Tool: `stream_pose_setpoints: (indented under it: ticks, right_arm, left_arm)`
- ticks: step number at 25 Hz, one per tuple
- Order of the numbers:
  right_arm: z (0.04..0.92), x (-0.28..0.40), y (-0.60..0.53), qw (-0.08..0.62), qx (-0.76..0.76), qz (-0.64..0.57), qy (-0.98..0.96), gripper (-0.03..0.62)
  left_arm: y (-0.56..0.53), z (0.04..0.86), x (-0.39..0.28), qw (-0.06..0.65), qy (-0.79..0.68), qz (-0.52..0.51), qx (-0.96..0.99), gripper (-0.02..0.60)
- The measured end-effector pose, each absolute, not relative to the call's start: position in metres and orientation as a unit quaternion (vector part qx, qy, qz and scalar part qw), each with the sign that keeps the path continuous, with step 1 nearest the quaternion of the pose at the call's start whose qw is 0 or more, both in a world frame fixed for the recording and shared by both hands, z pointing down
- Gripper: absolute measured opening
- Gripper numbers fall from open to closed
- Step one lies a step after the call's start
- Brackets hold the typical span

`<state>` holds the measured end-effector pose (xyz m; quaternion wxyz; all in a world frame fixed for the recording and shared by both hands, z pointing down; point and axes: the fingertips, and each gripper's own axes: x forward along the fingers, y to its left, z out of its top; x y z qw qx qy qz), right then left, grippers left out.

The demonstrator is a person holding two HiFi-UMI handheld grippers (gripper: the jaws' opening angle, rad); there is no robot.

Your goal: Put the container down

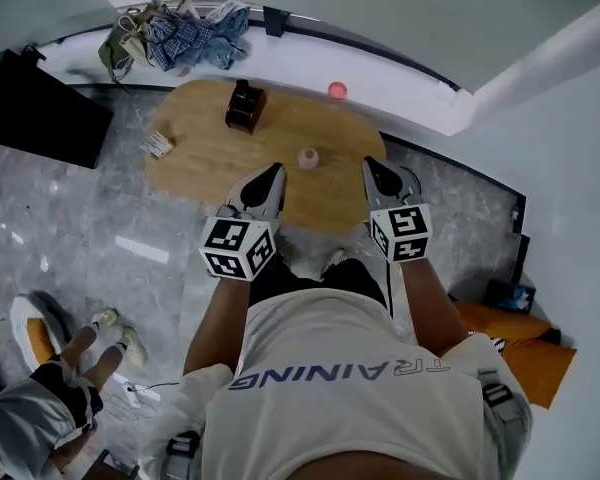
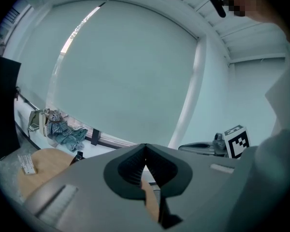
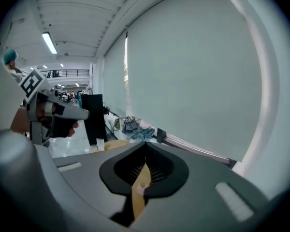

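Judging by the layout, the set-down looks done. The small pink container (image 1: 308, 158), taken to be the task's thing, stands upright on the wooden table (image 1: 205, 173), touched by nothing. It sits between the two tools and slightly ahead of them.

- The left gripper (image 1: 274, 173) has its jaws pressed together, with nothing between them.
- The right gripper (image 1: 372, 166) is likewise closed and empty.
- Advice for what remains: both tools are best drawn straight back and up. The closed tips should be kept off the container, which looks light and easily tipped.
- A dark box (image 1: 245, 106) stands farther back on the table, well apart.

What each view gives:
- Only the head view gives the whole layout and the container's place between the tools.
- The right gripper view shows the container (image 3: 141, 189) through the slit under its closed tips, and a hand on the left tool.
- The left gripper view shows no container. Table wood, a heap of clothes (image 2: 63, 132) and the other tool's marker cube are seen instead.
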<state>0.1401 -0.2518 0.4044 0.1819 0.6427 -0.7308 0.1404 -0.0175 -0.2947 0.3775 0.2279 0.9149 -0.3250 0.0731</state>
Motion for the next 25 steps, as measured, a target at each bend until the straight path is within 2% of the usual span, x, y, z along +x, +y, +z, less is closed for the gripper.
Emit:
stream_pose_setpoints:
  ticks: [8, 14, 25]
  right_arm:
    - [0.311, 0.159, -0.23, 0.119, 0.663, 0.098, -0.732, 0.014]
    - [0.274, 0.165, -0.225, 0.082, 0.671, 0.076, -0.733, 0.014]
    - [0.262, 0.168, -0.227, 0.08, 0.677, 0.057, -0.73, 0.014]
  left_arm:
    - [-0.275, 0.318, 0.004, 0.179, -0.308, 0.048, 0.933, 0.0]
    - [-0.277, 0.28, 0.003, 0.147, -0.314, 0.022, 0.938, 0.0]
    - [-0.275, 0.266, -0.005, 0.134, -0.322, 0.016, 0.937, 0.0]
